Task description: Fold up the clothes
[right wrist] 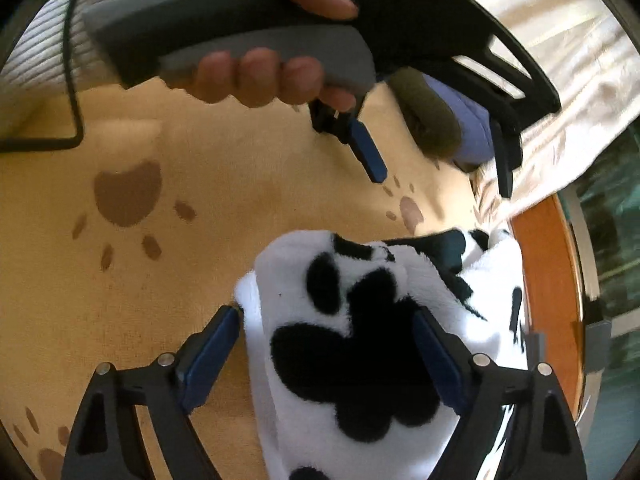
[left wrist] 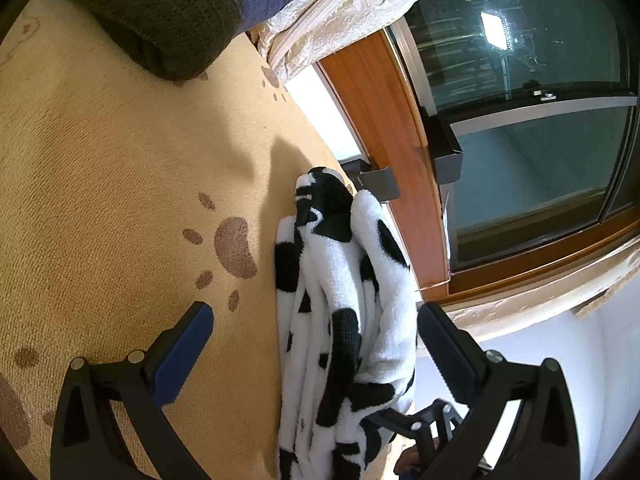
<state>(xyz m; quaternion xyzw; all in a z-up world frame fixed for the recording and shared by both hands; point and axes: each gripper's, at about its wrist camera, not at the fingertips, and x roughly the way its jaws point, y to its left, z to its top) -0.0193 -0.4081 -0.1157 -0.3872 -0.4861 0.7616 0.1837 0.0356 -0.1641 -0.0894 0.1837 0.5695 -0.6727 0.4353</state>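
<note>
Two tools [left wrist: 316, 320] [right wrist: 328, 328], one spotted fleece garment [left wrist: 340, 320], one folded knit [left wrist: 180, 8]

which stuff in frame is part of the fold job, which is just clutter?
Job:
- black-and-white fleece garment, bunched on the beige paw-print blanket
- right tool, straddling a fold of the garment
- left tool, open, empty, beside it

Lying about:
- dark and blue knitwear, farther back
- cream quilted cover
- wooden window frame
</note>
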